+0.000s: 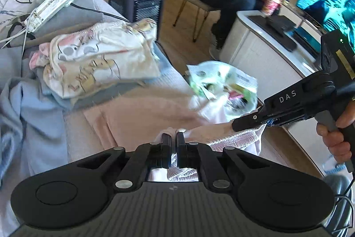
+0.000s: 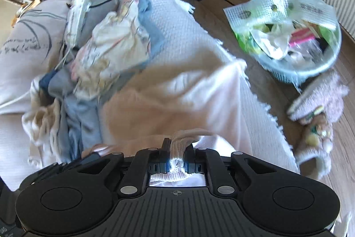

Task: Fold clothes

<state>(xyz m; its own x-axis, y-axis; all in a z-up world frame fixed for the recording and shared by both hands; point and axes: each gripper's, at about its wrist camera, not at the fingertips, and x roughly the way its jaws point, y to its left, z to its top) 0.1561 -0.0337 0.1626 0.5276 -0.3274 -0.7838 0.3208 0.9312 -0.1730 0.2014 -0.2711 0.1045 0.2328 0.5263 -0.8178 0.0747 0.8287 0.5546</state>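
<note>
**A:** Why is the pink garment point(image 1: 142, 112) stretched out like that across the sofa point(image 2: 184, 21)?

**B:** Both tools are pinching its near hem. The left tool point(image 1: 173, 137) has its fingers drawn almost together on a thin fold of the ribbed edge. The right tool point(image 2: 177, 148) is clamped on a thicker bunch of the same pale knit. Held at two spots along one edge, the cloth stays taut enough to lift or lay over in one piece, I'd judge.

**A:** And where does the garment sit?

**B:** In the left wrist view it runs from 6 o'clock up toward the centre, spread over the sofa's woven throw. The right tool comes in from 3 o'clock, gripped by a hand point(image 1: 337, 137).

**A:** The heap at 10 o'clock?

**B:** A cartoon-print cloth point(image 1: 99, 59) lies on top of blue clothes point(image 1: 26, 103), loosely piled beside the pink one. Whether those are already done or waiting, I can't tell.

**A:** Anything in the way?

**B:** A basket of wrappers point(image 2: 295, 37) stands on the floor by the sofa's edge, near the hanging hem. The blur suggests motion.
</note>
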